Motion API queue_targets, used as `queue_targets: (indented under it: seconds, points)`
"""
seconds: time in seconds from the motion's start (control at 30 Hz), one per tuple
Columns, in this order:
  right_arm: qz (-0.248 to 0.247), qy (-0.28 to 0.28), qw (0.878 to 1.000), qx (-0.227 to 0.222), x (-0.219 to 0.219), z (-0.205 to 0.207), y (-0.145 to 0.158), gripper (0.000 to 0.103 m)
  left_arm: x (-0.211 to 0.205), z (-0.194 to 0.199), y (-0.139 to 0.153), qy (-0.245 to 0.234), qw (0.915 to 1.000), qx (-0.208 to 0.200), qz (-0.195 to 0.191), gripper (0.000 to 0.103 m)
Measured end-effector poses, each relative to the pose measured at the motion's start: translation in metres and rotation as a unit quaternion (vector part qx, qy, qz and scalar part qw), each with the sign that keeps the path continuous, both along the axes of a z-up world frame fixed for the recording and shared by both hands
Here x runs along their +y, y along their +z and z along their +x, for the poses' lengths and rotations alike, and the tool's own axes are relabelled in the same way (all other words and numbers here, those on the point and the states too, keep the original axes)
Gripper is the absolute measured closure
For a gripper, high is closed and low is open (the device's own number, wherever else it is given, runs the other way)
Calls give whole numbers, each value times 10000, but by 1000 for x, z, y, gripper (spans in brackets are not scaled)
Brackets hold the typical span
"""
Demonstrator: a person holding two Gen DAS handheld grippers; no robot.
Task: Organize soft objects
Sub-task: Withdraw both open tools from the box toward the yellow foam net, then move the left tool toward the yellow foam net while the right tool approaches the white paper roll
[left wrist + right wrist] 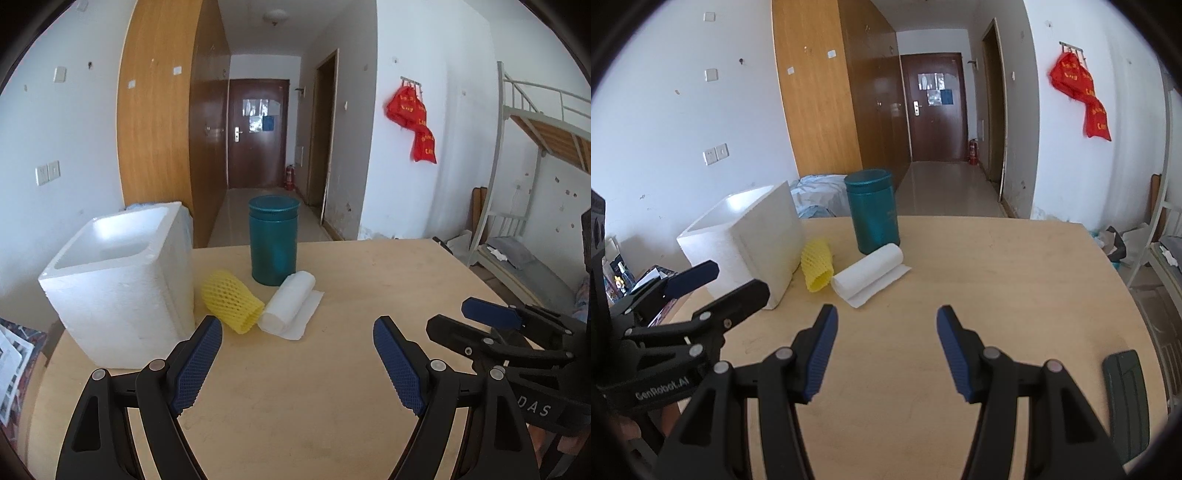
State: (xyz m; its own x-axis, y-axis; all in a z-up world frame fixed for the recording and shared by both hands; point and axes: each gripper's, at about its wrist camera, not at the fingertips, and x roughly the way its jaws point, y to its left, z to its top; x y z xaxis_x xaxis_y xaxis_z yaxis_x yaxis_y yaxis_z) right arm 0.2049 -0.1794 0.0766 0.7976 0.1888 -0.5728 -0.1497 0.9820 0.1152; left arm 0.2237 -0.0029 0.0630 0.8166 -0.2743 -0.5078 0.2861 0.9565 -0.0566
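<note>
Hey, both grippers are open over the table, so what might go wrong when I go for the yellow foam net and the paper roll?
The yellow foam net lies touching the paper roll, so pinching one may drag the other. The roll's loose end trails on the table and may unwind when lifted. The teal can stands right behind both; a reach that goes too far might tip it.

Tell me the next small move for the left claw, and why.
Probably ease the left claw forward and a little left toward the yellow foam net. Both claws are open and empty, the net lies on the table between the white foam box and the white roll, nearest this claw.
</note>
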Motion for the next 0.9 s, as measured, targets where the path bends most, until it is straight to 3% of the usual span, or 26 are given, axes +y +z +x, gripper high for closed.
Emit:
queue_targets:
  seconds: [0.9]
  points:
    - [-81, 98, 9989, 456, -3, 77, -22, 43, 1, 88, -34, 399, 9969, 674, -123, 19]
